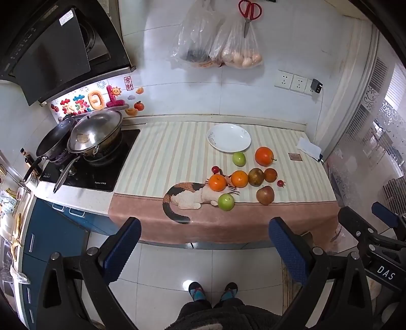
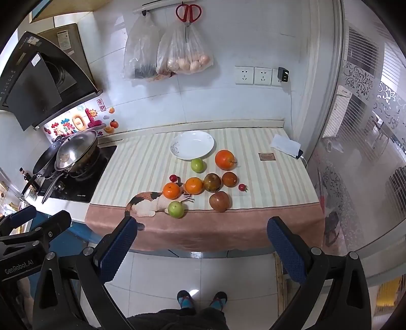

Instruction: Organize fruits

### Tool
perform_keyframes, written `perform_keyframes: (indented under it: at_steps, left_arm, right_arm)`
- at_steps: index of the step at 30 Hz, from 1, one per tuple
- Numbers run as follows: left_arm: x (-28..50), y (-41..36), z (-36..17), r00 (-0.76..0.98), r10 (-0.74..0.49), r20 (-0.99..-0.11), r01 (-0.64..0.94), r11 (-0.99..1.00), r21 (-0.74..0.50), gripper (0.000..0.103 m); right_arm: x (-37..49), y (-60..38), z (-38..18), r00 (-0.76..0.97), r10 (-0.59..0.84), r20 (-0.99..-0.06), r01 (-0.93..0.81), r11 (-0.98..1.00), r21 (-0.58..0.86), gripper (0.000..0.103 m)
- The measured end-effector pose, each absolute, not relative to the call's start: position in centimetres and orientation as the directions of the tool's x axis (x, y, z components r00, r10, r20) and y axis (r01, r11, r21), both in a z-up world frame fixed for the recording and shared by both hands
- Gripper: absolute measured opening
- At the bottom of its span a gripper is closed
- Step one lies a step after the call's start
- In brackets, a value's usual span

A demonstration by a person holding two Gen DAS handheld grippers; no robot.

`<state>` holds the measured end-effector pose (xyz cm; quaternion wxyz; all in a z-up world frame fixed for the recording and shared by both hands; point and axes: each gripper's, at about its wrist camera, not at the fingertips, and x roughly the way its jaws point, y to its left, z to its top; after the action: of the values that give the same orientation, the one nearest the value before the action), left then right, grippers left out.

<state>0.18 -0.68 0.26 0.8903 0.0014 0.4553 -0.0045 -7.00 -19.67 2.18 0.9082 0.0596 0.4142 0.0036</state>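
Your left gripper [image 1: 204, 243] and right gripper [image 2: 201, 243] both gape wide, holding nothing, short of the counter's edge. The fruits [image 2: 200, 184] lie loose on the striped cloth [image 2: 142, 162], just in front of the white plate [image 2: 192, 145].

The cloth [image 2: 142, 165] is pale-striped with a pink border and a calico cat print [image 2: 148, 204]. Green apples [image 2: 176, 209], orange tangerines [image 2: 171, 190] and red scissors [image 2: 188, 14] stand out beside a white plate [image 2: 192, 145].
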Motion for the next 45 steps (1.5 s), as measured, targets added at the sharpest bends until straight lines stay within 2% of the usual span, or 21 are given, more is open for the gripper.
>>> perform_keyframes:
  at_steps: [45]
  left_arm:
    - [0.5, -0.3, 2.1, 0.595, -0.012, -0.803, 0.009, 1.000, -0.009, 0.103]
  right_arm:
    - [-6.3, -18.5, 3.0, 0.670, 0.069, -0.739, 0.041, 0.991, 0.130, 0.103]
